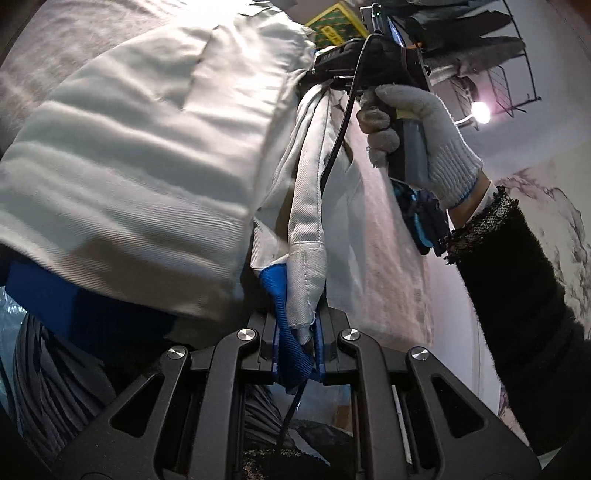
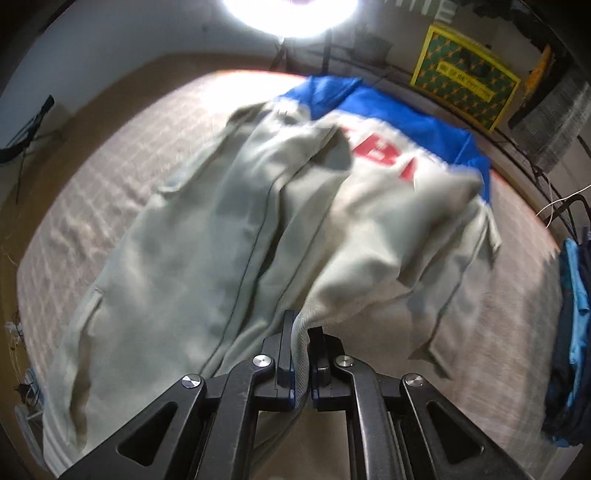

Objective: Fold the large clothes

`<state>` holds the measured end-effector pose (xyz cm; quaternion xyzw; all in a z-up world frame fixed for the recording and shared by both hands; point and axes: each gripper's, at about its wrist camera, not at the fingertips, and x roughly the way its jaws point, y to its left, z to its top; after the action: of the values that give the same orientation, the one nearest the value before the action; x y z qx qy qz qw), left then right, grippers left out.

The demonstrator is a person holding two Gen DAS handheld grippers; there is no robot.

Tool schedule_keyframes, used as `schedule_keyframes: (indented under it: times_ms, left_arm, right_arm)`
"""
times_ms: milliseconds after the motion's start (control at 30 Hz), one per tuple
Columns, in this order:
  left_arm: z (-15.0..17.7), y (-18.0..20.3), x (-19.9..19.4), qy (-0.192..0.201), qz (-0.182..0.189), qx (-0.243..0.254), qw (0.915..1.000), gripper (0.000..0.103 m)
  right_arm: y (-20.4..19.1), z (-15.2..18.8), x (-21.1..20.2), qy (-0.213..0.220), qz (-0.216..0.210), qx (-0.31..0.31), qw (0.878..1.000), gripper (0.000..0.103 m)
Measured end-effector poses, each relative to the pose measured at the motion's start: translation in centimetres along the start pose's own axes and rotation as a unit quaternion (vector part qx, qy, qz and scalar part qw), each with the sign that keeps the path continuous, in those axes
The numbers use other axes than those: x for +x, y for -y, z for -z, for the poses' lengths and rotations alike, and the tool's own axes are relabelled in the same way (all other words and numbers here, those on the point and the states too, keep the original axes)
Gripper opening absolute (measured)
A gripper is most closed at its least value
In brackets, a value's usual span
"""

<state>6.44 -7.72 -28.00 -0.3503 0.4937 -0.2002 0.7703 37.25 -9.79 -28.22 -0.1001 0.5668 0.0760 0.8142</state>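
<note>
A large pale grey jacket (image 2: 207, 229) with a blue yoke and red lettering lies spread on a bed (image 2: 110, 147), blurred by motion. My right gripper (image 2: 300, 332) is shut on a fold of its grey cloth and holds that part lifted over the rest. In the left wrist view the jacket (image 1: 140, 166) hangs close and fills the left half. My left gripper (image 1: 297, 332) is shut on a bunched edge of grey cloth and blue trim. The right gripper (image 1: 325, 72) shows at the top there, held by a gloved hand (image 1: 417, 136), pinching the same hanging strip.
A yellow and green box (image 2: 465, 81) stands beyond the bed. Dark and blue clothes (image 2: 572, 332) are piled at the right edge. A bright lamp (image 2: 291, 14) glares at the top. A dark sleeve (image 1: 517, 295) crosses the right. Black wire racks (image 1: 498, 55) hang behind.
</note>
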Motion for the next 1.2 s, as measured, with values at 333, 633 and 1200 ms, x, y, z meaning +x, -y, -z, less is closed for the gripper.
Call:
schedule_keyframes:
  times_ms: [333, 633, 1200]
  left_arm:
    - [-0.1, -0.6, 0.4, -0.014, -0.002, 0.000, 0.9999, 0.012]
    - [-0.5, 0.2, 0.1, -0.011, 0.004, 0.007, 0.9999, 0.017]
    - [-1.6, 0.1, -7.4, 0.088, -0.022, 0.037, 0.9952, 0.019]
  right_arm:
    - [6.2, 4.7, -6.9, 0.087, -0.172, 0.075, 0.978, 0.029]
    - [5.4, 14.2, -11.8, 0.109, -0.216, 0.097, 0.965, 0.028]
    - [-1.8, 17.3, -5.9, 0.041, -0.269, 0.064, 0.960, 0.021]
